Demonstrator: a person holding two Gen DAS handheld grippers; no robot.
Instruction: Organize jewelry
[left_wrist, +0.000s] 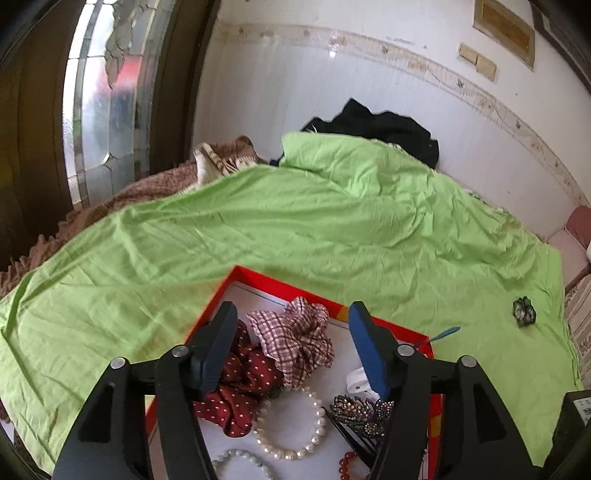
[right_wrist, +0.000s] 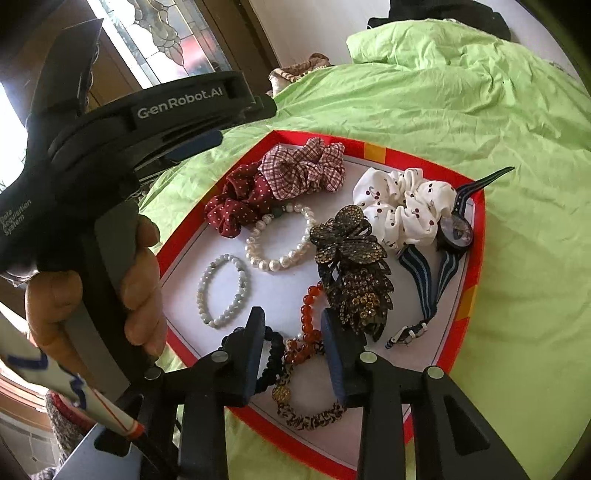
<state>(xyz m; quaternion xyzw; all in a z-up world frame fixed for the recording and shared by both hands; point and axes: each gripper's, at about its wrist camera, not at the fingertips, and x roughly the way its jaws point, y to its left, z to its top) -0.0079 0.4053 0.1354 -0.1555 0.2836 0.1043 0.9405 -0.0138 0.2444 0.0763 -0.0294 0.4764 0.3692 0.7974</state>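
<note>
A red-rimmed white tray (right_wrist: 476, 221) lies on the green sheet and holds the jewelry. In it are a checked scrunchie (right_wrist: 303, 166), a dark red dotted scrunchie (right_wrist: 236, 203), a white cherry scrunchie (right_wrist: 402, 206), a pearl bracelet (right_wrist: 280, 236), a grey bead bracelet (right_wrist: 221, 291), a red bead bracelet (right_wrist: 308, 321), a rhinestone hair claw (right_wrist: 354, 273), a striped-strap watch (right_wrist: 454, 232) and a leopard hair tie (right_wrist: 310, 417). My right gripper (right_wrist: 293, 325) is open and empty above the tray's near edge. My left gripper (left_wrist: 293, 314) is open and empty over the checked scrunchie (left_wrist: 295, 339).
The green sheet (left_wrist: 332, 229) covers a bed against a white tiled wall. A small dark scrunchie (left_wrist: 524, 312) lies alone on the sheet at the right. Black clothing (left_wrist: 380, 125) is at the bed's head. A brown blanket (left_wrist: 122, 195) and a glass door are at the left.
</note>
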